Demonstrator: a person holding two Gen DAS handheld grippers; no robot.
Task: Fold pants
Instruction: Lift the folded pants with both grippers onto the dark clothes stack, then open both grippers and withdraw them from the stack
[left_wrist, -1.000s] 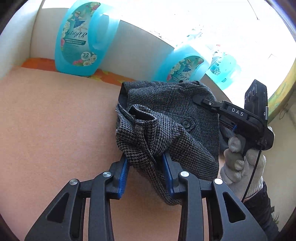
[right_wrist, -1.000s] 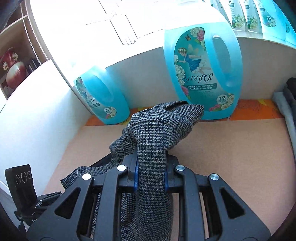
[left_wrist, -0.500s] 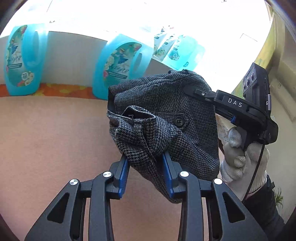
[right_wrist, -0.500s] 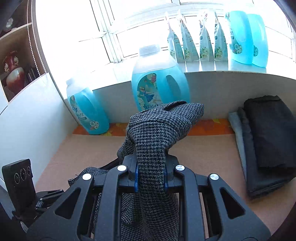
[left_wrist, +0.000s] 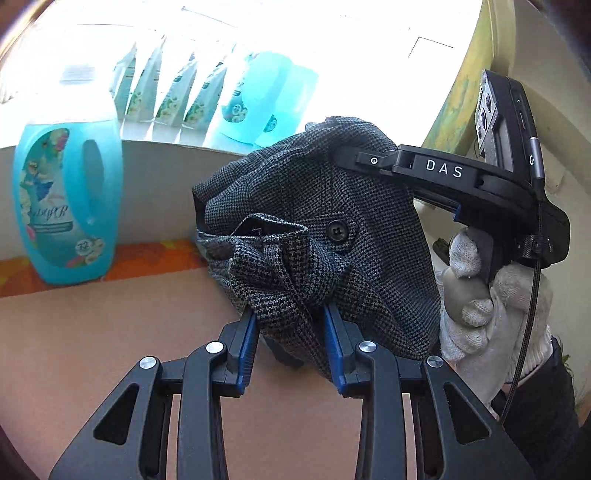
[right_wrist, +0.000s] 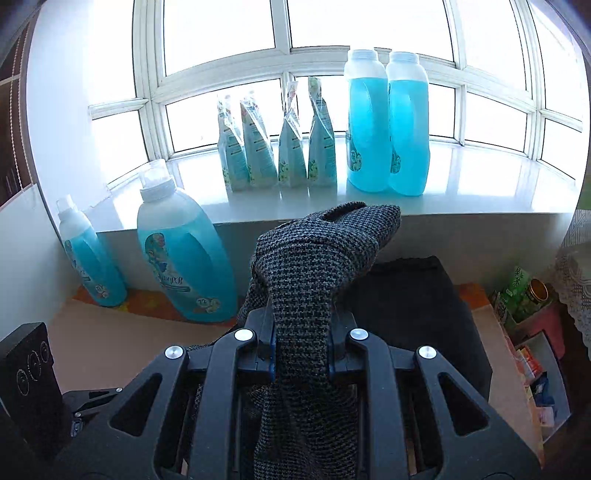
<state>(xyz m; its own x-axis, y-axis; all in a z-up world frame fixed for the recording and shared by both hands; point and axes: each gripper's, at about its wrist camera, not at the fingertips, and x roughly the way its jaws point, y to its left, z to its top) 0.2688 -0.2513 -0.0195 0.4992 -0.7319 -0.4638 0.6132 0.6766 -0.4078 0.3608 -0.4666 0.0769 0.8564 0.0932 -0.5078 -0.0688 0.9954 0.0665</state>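
The grey houndstooth pants (left_wrist: 332, 229) are bunched and held up in the air above the tan table (left_wrist: 92, 332). My left gripper (left_wrist: 290, 325) is shut on a fold near the buttoned waistband. My right gripper (right_wrist: 301, 343) is shut on another part of the pants (right_wrist: 317, 266), which drape over its fingers. In the left wrist view the right gripper (left_wrist: 369, 160) comes in from the right, held by a gloved hand (left_wrist: 480, 306). The rest of the pants hangs below, hidden.
Blue detergent bottles (right_wrist: 184, 266) stand at the table's back edge, with more bottles (right_wrist: 388, 125) and pouches (right_wrist: 277, 147) on the windowsill. A pile of folded dark clothes (right_wrist: 417, 295) lies at the right. Small items (right_wrist: 528, 295) sit at the far right.
Both grippers have lifted the pants higher and tilted up; the windowsill and window have come into view. Both grips are unchanged.
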